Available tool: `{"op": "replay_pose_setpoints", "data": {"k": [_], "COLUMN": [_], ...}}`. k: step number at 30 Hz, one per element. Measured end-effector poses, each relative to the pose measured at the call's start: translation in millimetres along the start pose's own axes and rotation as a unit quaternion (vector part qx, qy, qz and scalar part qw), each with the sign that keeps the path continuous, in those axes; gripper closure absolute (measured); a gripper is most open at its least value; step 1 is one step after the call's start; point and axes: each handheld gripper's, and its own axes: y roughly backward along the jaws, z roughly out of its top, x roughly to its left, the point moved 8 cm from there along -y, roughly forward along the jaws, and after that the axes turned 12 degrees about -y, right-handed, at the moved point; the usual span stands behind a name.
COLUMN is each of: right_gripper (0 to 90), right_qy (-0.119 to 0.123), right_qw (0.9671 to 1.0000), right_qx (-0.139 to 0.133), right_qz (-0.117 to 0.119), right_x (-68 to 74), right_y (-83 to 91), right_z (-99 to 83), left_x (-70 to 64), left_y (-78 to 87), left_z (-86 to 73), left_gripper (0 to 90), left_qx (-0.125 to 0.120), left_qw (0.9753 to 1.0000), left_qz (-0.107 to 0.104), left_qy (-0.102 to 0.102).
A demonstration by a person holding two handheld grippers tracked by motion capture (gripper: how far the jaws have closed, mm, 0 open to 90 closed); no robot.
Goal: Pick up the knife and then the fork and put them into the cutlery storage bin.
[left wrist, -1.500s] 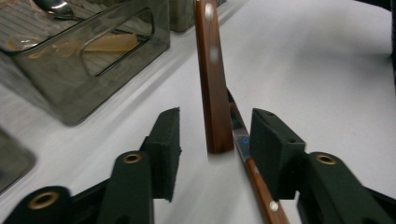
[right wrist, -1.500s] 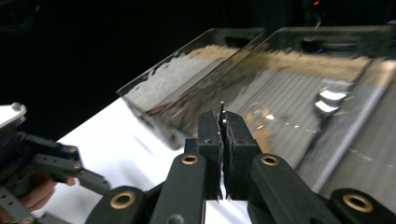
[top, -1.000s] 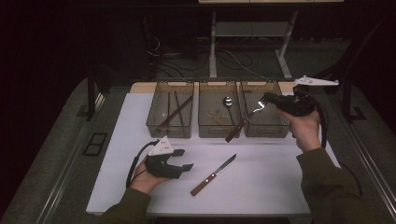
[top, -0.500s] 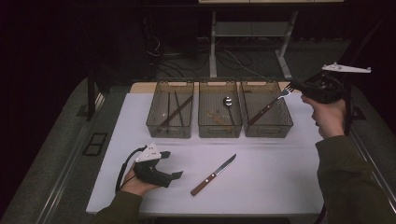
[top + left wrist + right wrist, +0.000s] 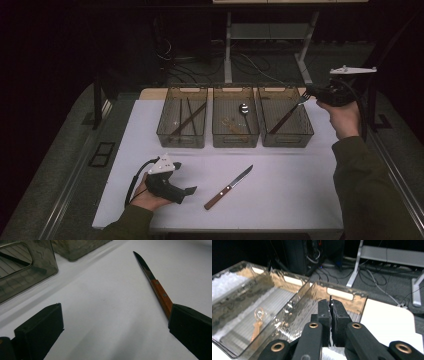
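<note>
On the left, I have my left gripper [image 5: 187,190] resting low on the tabletop near its front-left corner, jaws spread wide with nothing between them. In the left gripper view the knife [image 5: 155,283] lies just ahead, its wooden handle running in beside my right-hand jaw and the blade pointing away. From the high view the knife [image 5: 229,187] lies flat near the front edge, just to the right of that gripper, long axis diagonal: handle toward the front-left, tip toward the back-right. So the handle end is the near end for my left gripper, and the left is far nearer to it than the right.

Along the back edge stand three trays. The left tray [image 5: 165,134] holds what look like chopsticks, the middle tray [image 5: 235,144] a spoon [image 5: 244,109].

On the right, my right gripper [image 5: 309,95] is raised over the back-right corner of the right tray [image 5: 308,131], jaws pinched on the tine end of a fork [image 5: 286,113], whose handle slopes down into that tray toward the front-left. In the right gripper view the jaws sit nearly closed with a thin metal tip [image 5: 330,298] between them.

I judge the fork only needs letting go; the knife is next, and the left gripper need only slide right to straddle the handle across its axis.
</note>
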Motion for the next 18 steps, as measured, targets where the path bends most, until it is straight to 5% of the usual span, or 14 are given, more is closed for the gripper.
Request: {"op": "replay_pose_setpoints", "data": {"k": [10, 18], "right_gripper": [86.7, 86.4], "right_qy": [-0.006, -0.02], "right_qw": [0.9985, 0.9975], "right_qx": [0.053, 0.065], "right_qz": [0.016, 0.018], "right_x": [-0.4, -10.2], "right_y": [-28.5, -44.7], "right_z": [-16.3, -24.2], "left_x": [-3.3, -4.5], "left_y": [-3.3, -5.0], "left_z": [-2.3, -2.7], "left_gripper": [0.0, 0.0], "left_qx": [0.009, 0.012], "left_qw": [0.9999, 0.9998], "left_qz": [-0.013, -0.015], "left_qy": [-0.001, -0.003]}}
